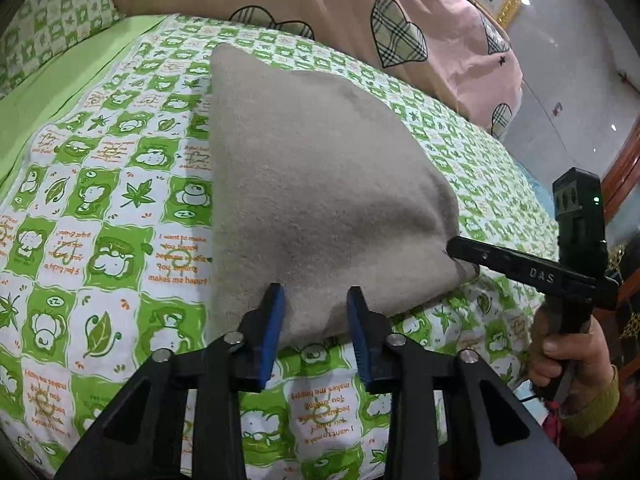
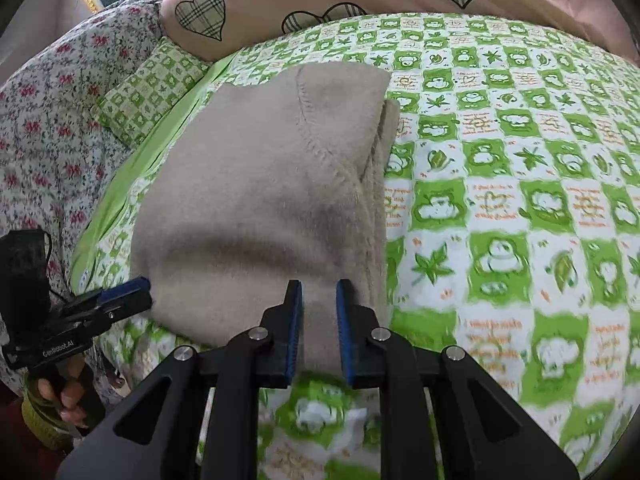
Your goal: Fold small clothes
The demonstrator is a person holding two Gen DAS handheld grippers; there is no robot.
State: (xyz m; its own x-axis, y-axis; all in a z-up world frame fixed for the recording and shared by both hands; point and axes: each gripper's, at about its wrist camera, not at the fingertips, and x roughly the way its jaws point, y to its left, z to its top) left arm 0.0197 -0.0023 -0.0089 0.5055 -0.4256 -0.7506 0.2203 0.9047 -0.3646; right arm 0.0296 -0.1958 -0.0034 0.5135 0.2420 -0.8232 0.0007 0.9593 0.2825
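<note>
Closest to me in the left wrist view, my left gripper (image 1: 316, 296) has its blue-padded fingers (image 1: 274, 320) spread apart, with the near edge of the folded beige garment (image 1: 320, 184) lying in the gap between them; the pads do not look pressed onto the cloth. In the right wrist view, my right gripper (image 2: 318, 292) is much the same, its fingers (image 2: 294, 320) apart with a strip of the garment's (image 2: 260, 200) near edge between them, and I cannot tell whether the pads touch the fabric. From the left camera I see the right gripper (image 1: 454, 246) from the side, its black tip at the garment's right corner; from the right camera the left gripper (image 2: 140, 282) shows its blue tip just beside the garment's left corner. The garment is a fuzzy beige knit, folded into a thick block, with a stitched seam and stacked layers showing along its right edge in the right view. It rests on a green-and-white checked bedsheet (image 1: 100, 200) printed with leaves and cartoon animals. Beyond it lie a matching checked pillow (image 2: 148, 92), a pink quilt with plaid hearts (image 1: 360, 12) and, at the left of the right view, a floral cover (image 2: 52, 112).
</note>
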